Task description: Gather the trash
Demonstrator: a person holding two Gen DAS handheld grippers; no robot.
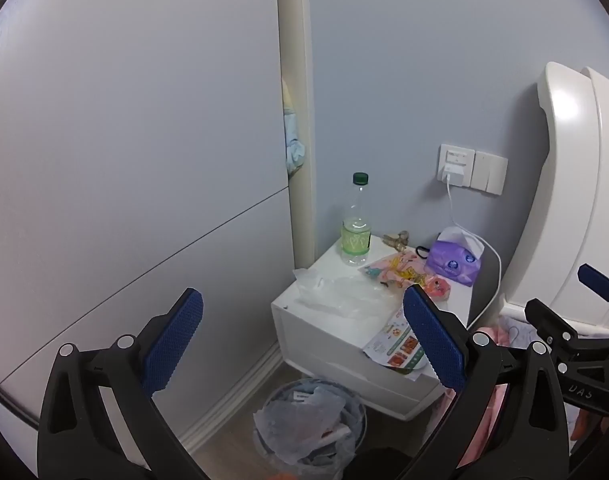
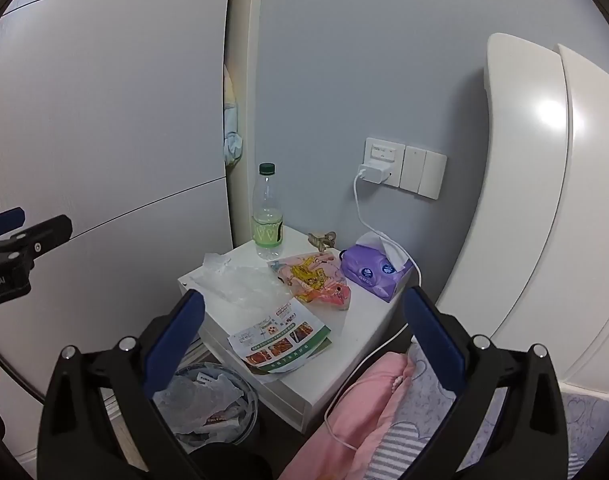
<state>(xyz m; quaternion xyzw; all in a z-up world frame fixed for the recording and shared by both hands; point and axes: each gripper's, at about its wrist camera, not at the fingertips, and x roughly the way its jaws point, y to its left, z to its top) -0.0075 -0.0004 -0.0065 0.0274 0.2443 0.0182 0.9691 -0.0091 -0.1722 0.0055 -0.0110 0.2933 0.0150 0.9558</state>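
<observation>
A white nightstand holds a crumpled clear plastic bag, a green-edged food flyer, a pink cartoon wrapper and a green-capped bottle. A lined trash bin stands on the floor in front of it. My left gripper is open and empty, short of the nightstand and above the bin. My right gripper is open and empty, short of the flyer.
A purple tissue pack and a small metal object sit at the nightstand's back. A charger cable hangs from the wall socket. Wardrobe doors stand left, the white headboard and pink bedding right.
</observation>
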